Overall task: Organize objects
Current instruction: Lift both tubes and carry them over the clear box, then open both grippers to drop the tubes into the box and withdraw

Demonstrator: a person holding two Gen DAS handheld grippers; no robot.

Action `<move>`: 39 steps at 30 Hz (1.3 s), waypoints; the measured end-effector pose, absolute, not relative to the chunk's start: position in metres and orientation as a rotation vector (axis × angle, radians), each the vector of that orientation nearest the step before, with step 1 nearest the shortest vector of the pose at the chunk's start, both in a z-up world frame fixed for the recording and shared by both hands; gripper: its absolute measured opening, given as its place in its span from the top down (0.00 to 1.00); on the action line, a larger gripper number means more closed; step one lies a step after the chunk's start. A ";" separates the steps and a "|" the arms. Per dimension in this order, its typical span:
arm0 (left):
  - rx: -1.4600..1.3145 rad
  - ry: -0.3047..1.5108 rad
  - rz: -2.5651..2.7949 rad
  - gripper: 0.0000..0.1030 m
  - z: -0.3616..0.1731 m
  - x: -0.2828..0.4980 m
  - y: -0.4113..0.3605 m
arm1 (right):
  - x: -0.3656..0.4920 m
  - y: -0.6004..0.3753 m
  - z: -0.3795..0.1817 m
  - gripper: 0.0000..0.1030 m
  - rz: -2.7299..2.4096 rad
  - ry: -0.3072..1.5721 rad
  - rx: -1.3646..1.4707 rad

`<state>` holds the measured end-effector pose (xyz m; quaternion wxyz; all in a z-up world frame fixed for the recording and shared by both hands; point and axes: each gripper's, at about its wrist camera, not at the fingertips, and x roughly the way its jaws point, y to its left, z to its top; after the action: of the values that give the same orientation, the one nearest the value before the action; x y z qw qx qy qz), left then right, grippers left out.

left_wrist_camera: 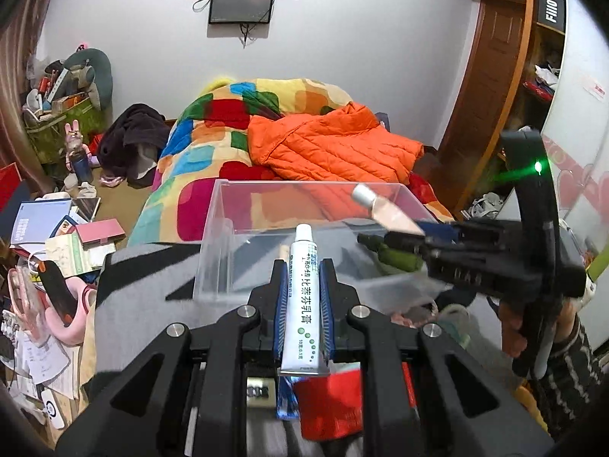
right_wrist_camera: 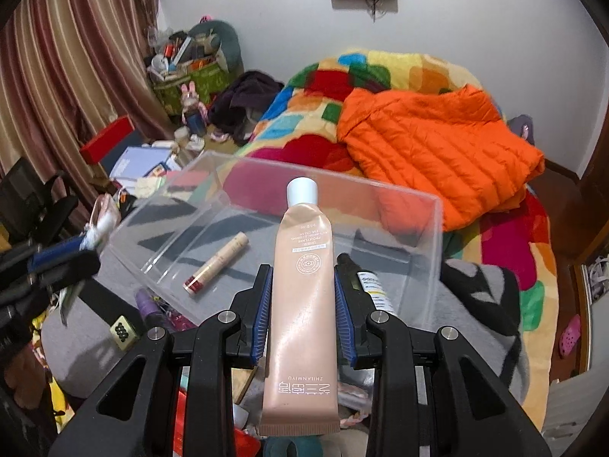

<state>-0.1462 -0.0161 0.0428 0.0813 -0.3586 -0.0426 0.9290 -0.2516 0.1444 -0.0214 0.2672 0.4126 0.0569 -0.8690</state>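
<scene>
Two tubes in transit to a clear plastic bin. The white tube (left_wrist_camera: 302, 297) is clamped between the blue pads of the left gripper (left_wrist_camera: 302, 285), cap pointing away toward the bin (left_wrist_camera: 217, 236). The pink tube (right_wrist_camera: 302, 285) is clamped likewise in the right gripper (right_wrist_camera: 303, 297), its white cap over the bin's open top. Both jaws are closed on their loads.

The step in hand appears to be delivery: each tube is lifted and poised at the bin's near rim, not yet released. The next move likely calls for carrying each tube past the near wall, lowering it, and then opening the jaws.

Inside the bin lie a slim beige stick (right_wrist_camera: 217, 264) at the left and a dark bottle (right_wrist_camera: 365, 280) at the right, the latter partly hidden, so its exact lie is uncertain. Open floor remains between them and toward the far wall. The bin walls are transparent and easy to misjudge. The grippers converge from left and right over the same opening, so they could crowd each other. The bin rests on a grey striped cloth (right_wrist_camera: 95, 327), with a colourful quilt (left_wrist_camera: 213, 141) and an orange jacket (right_wrist_camera: 437, 148) beyond.
</scene>
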 end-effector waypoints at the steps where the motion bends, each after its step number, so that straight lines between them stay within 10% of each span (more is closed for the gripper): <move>1: -1.086 -0.130 2.769 0.85 0.042 -0.151 -0.016 | -0.254 0.143 -0.024 0.73 -2.337 0.159 1.124; 19: -1.261 -0.101 2.688 0.83 0.013 -0.195 -0.009 | -0.250 0.129 -0.032 0.74 -2.305 0.252 1.127; 28: -1.148 -0.053 2.758 0.42 0.035 -0.172 -0.010 | -0.227 0.153 -0.006 0.53 -2.361 0.160 1.038; 39: -1.131 0.005 2.765 0.27 0.038 -0.134 -0.017 | -0.194 0.203 0.007 0.37 -2.449 0.038 0.997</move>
<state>-0.1340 -0.0173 0.0375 0.0771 -0.3774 0.0015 0.9228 -0.1938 0.2031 0.0067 0.2460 0.3656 0.0138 -0.8976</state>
